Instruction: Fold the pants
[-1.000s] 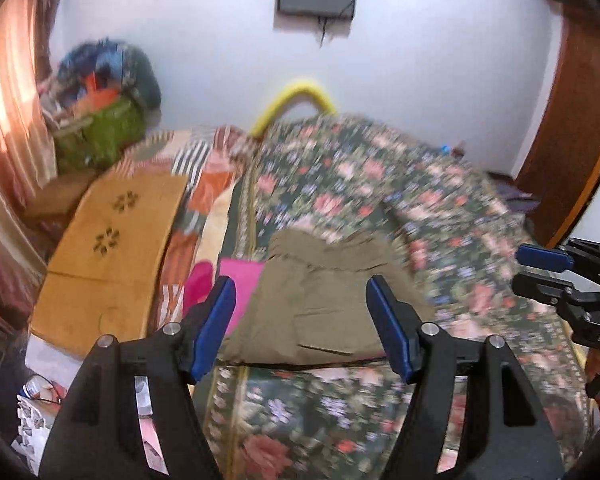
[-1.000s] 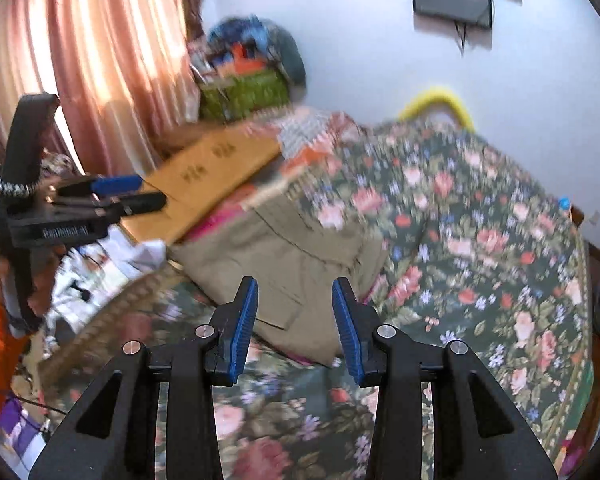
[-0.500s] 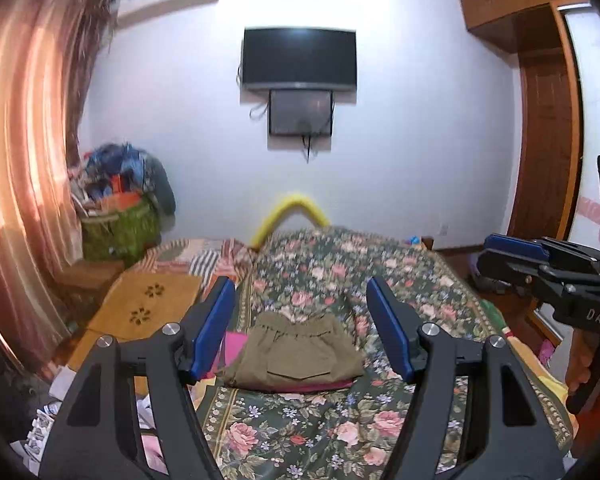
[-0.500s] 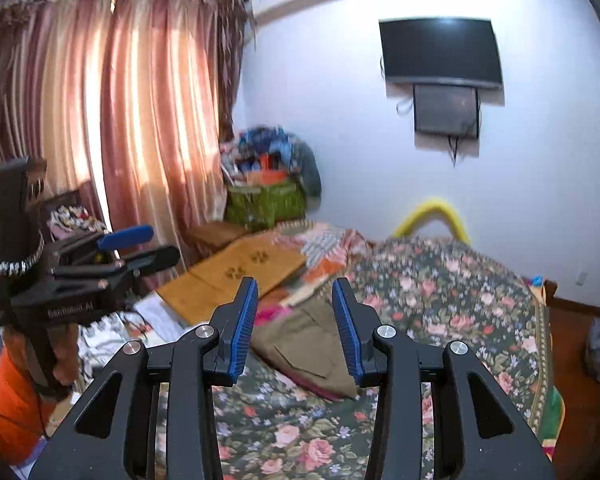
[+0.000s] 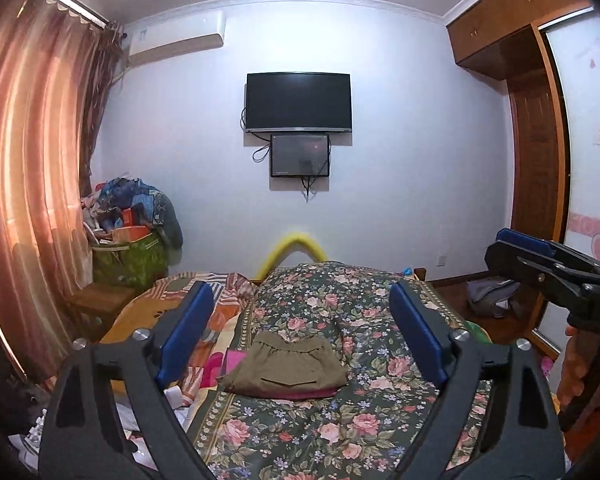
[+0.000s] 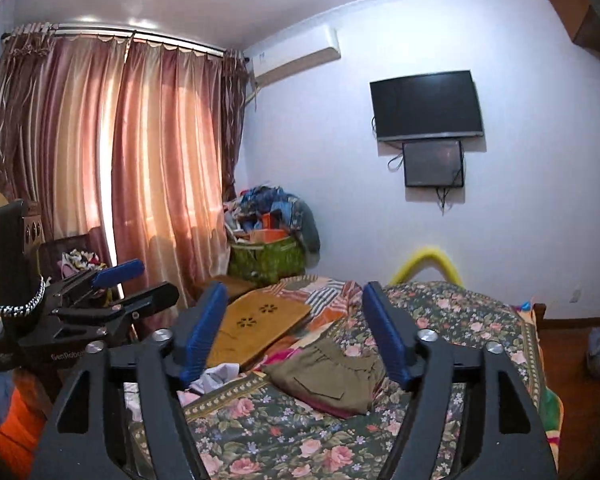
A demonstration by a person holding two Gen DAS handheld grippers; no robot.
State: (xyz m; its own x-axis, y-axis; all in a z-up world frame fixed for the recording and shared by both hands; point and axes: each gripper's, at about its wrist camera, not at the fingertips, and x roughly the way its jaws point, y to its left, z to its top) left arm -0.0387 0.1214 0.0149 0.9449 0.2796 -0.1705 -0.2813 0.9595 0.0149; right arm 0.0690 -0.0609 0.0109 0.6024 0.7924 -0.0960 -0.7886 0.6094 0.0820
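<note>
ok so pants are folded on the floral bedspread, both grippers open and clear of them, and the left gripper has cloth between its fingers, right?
Not quite: the left gripper holds nothing. The left wrist view shows its fingers wide apart, with only air between them. The rest stands: the pants lie folded on the floral bedspread, and the right gripper is also open and clear.

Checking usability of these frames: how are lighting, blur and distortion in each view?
Left wrist view: sharp, strong fisheye bending of walls, backlit curtain glows orange, olive pants evenly lit. Right wrist view: also sharp, ceiling glare above the curtain rod, dark corners from the lens.
</note>
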